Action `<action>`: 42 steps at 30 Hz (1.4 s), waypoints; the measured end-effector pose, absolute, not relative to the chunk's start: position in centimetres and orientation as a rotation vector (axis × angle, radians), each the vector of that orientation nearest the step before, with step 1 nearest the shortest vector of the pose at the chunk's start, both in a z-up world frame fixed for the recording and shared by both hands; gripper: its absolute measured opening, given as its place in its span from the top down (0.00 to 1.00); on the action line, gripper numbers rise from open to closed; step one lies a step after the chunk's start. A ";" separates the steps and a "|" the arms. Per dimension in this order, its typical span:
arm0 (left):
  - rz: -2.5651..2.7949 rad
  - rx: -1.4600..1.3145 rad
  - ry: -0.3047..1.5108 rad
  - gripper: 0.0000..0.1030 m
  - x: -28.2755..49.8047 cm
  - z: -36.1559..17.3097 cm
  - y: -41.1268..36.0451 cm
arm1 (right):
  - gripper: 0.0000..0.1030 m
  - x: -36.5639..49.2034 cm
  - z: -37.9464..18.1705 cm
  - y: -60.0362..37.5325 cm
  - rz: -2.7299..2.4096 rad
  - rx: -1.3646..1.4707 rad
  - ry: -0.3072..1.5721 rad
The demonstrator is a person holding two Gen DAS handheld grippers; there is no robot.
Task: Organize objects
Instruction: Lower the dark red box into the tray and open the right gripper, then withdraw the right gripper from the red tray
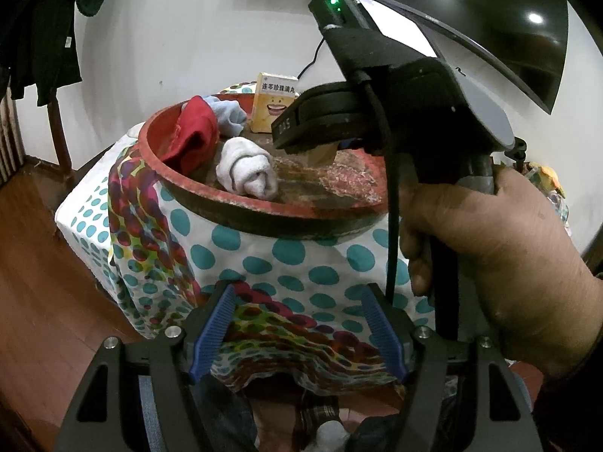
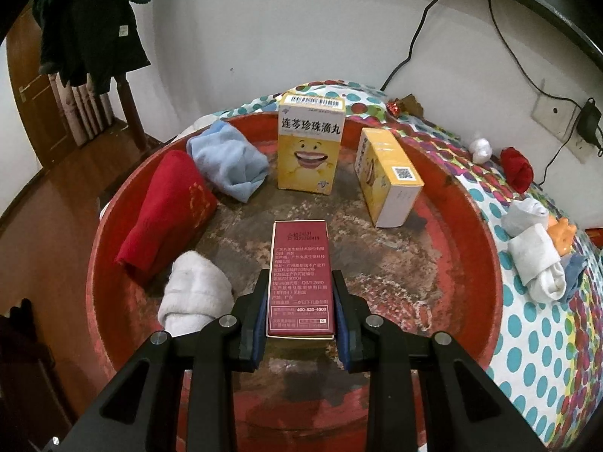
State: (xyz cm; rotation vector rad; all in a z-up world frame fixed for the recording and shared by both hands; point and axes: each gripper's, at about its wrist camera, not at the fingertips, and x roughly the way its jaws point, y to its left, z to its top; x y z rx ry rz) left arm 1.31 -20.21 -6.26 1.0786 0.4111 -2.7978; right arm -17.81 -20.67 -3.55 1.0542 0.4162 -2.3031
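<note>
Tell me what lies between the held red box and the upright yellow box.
Right wrist view: only bare tray floor lies between the red box and the upright yellow box.

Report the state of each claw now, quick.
Left claw: open, holding nothing.
Right claw: closed on the dark red box, over the red tray.

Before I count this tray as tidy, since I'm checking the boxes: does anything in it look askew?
Yes. One yellow box lies tipped on its side, angled, right of the upright yellow box. The red tray has its paint worn off the floor. The right gripper holds a dark red box.
</note>
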 end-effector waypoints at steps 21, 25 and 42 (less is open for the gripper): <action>-2.823 1.045 0.407 0.31 1.6 -6.1 -19.9 | 0.34 -17.9 -1.9 -17.3 -2.361 0.970 0.293; -2.856 1.015 0.375 0.31 1.7 -5.8 -19.3 | 0.05 -19.5 1.3 -11.0 -2.597 0.813 0.251; -3.014 0.983 0.058 0.31 -6.8 -1.1 -10.6 | 0.05 -30.5 -4.8 18.2 -2.995 1.185 -0.418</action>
